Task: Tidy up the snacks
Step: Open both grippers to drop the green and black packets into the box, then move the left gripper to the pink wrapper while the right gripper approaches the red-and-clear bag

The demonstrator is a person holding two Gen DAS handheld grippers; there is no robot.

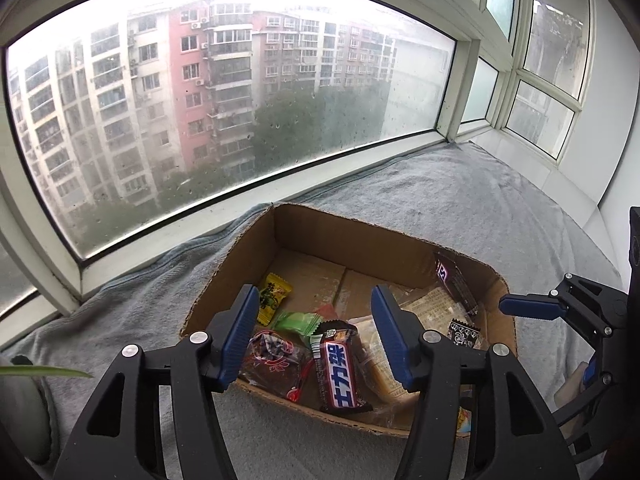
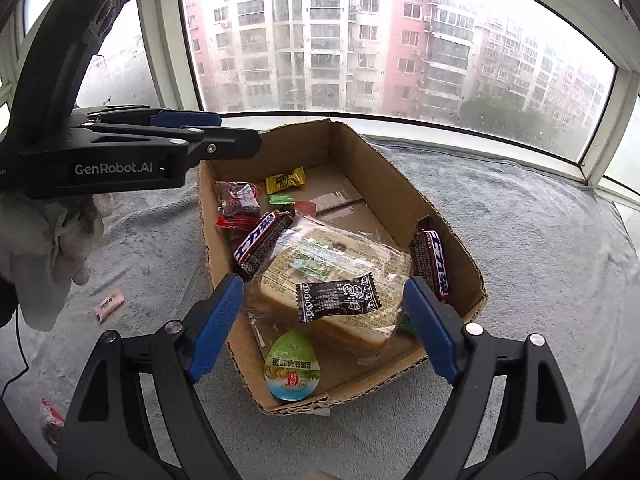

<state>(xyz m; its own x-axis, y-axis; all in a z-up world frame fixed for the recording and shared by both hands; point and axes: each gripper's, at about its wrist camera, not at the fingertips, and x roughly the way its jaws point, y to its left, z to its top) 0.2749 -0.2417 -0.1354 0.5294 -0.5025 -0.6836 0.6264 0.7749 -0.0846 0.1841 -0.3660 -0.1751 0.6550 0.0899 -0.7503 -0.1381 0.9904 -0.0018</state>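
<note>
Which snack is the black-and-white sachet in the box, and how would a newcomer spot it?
Find the cardboard box on the grey blanket under the window. Inside, a large clear-wrapped bread pack fills the near half. The sachet lies on top of that pack: small, black with white print and zigzag ends, unlike the two brown bars with blue-and-white lettering beside it.

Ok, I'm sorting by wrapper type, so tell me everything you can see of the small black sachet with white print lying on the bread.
The black sachet is a small flat pouch of glossy film, black with white printed text and ringed motifs, its short ends crimped in a zigzag. It looks sealed and slightly puffed. It lies tilted on top of the clear-wrapped bread pack inside the cardboard box, touching only that wrapper.
</note>
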